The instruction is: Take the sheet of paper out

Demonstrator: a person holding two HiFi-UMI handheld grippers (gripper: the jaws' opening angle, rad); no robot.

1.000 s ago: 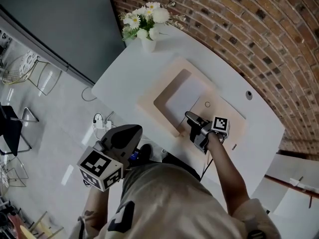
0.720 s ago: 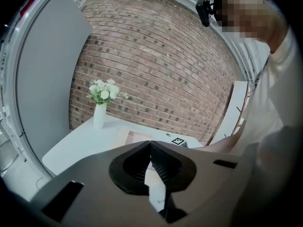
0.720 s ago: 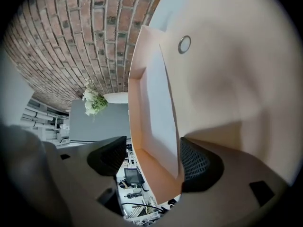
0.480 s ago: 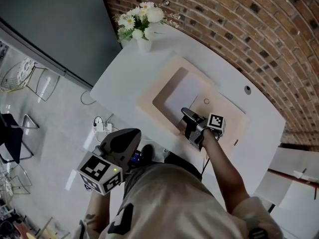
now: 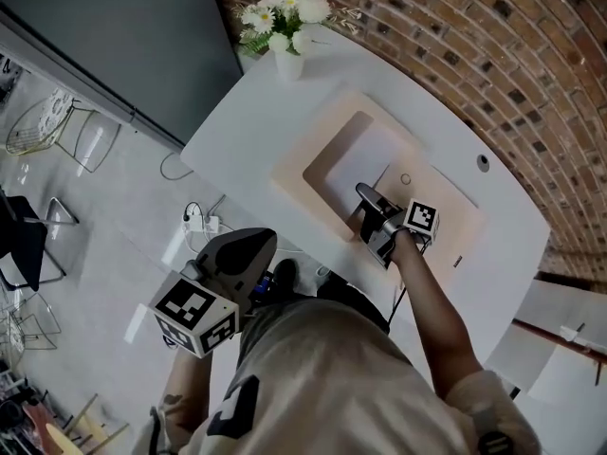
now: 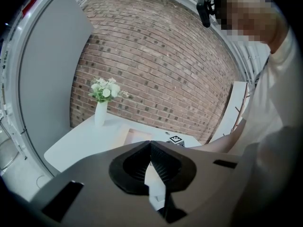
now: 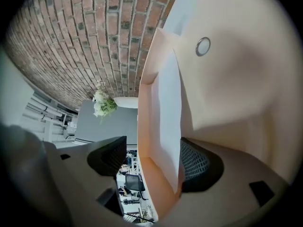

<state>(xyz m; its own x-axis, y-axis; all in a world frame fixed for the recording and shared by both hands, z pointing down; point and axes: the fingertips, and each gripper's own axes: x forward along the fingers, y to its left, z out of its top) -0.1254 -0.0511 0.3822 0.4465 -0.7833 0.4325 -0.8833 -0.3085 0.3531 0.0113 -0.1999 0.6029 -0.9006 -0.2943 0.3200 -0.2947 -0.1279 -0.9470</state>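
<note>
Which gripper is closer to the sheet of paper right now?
Right. The right gripper sits at the near edge of the sheet of paper, jaws open astride the tray wall. The left gripper hangs off the table, shut, far from it.

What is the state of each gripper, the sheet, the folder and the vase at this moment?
Left gripper: shut, empty, off the table.
Right gripper: open, jaws astride the folder's near edge and the sheet.
Sheet: flat inside the folder, not yet out.
Folder: lies open on the table.
Vase: upright, holds flowers.
</note>
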